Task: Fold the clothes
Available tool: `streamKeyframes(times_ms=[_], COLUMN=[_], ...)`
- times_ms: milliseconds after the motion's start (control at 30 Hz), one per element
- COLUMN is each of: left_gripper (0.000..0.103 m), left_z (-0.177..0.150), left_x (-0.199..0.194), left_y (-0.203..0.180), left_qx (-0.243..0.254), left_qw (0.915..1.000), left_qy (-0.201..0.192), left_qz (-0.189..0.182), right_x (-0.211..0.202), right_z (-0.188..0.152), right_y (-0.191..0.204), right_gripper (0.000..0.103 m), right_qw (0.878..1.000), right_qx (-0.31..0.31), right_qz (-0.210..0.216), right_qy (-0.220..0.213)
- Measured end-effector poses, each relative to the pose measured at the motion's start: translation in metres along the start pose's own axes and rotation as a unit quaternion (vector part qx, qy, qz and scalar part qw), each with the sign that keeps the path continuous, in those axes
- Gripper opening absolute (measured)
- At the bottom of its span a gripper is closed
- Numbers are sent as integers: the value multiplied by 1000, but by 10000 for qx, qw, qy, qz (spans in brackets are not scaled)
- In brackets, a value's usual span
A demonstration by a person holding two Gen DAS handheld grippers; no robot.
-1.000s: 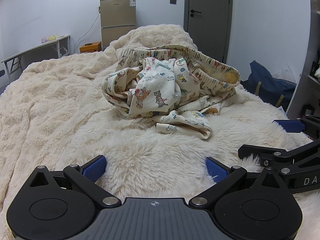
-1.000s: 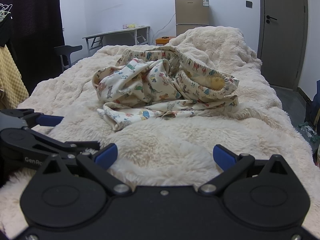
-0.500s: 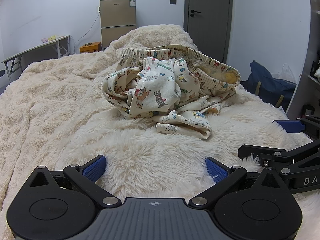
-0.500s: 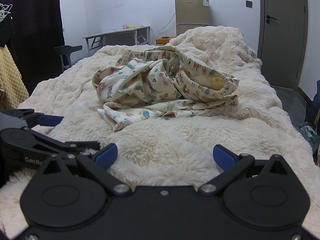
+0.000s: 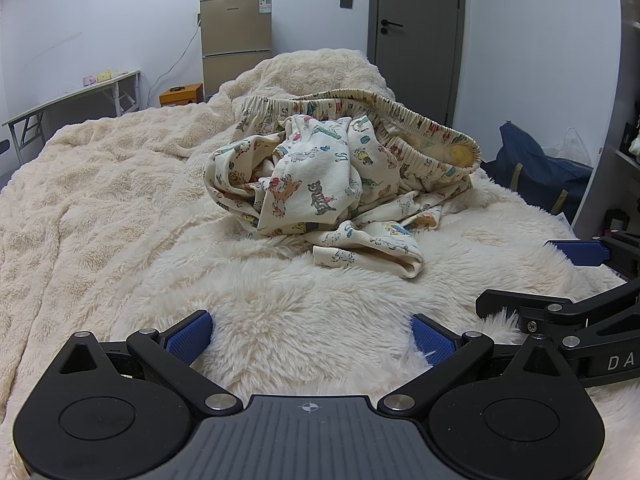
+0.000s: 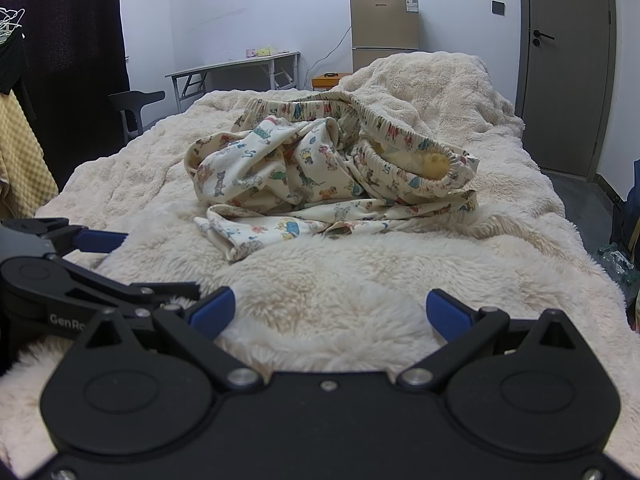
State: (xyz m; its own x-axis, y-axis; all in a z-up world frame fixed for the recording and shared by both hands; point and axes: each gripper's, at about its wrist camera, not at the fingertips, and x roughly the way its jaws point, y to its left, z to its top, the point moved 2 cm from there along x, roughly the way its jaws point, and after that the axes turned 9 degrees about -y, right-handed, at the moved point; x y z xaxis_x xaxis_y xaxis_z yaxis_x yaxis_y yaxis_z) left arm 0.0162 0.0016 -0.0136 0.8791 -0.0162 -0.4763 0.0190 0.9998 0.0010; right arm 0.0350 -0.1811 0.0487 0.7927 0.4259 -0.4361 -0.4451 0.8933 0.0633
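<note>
I see a crumpled pair of printed pyjama trousers (image 5: 328,184) lying in a heap near the middle of the bed, on a cream fluffy blanket (image 5: 100,200). The elastic waistband (image 5: 400,120) stands up in a loop at the far right side of the heap, and one cuffed leg end (image 5: 372,256) trails toward me on the near side.

My left hand-held gripper (image 5: 310,334) sits low over the blanket at the near edge, its blue-padded fingers spread wide with nothing between them, well short of the trousers. My right hand-held gripper (image 6: 331,307) is likewise spread wide and empty, just beside the left one; each shows at the edge of the other's view.

Behind the bed I make out a small fridge (image 5: 236,40) with jars on top, a folding table (image 5: 72,98) against the wall, an orange case (image 5: 181,94) on the floor, and a grey door (image 5: 416,36). A dark blue bag (image 5: 536,168) lies right of the bed.
</note>
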Motion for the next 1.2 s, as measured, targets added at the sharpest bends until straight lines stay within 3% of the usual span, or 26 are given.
streamKeyframes(times_ms=[1200], left_gripper=[103], left_z=[2], left_x=[1], left_y=[1], left_qx=[46], left_qw=[10000], left_qy=[25], left_qz=[-50], right_x=[1], right_z=[1], right_y=[-1], right_gripper=[103], right_qw=[10000], right_qx=[18], right_qz=[26], right_qy=[35])
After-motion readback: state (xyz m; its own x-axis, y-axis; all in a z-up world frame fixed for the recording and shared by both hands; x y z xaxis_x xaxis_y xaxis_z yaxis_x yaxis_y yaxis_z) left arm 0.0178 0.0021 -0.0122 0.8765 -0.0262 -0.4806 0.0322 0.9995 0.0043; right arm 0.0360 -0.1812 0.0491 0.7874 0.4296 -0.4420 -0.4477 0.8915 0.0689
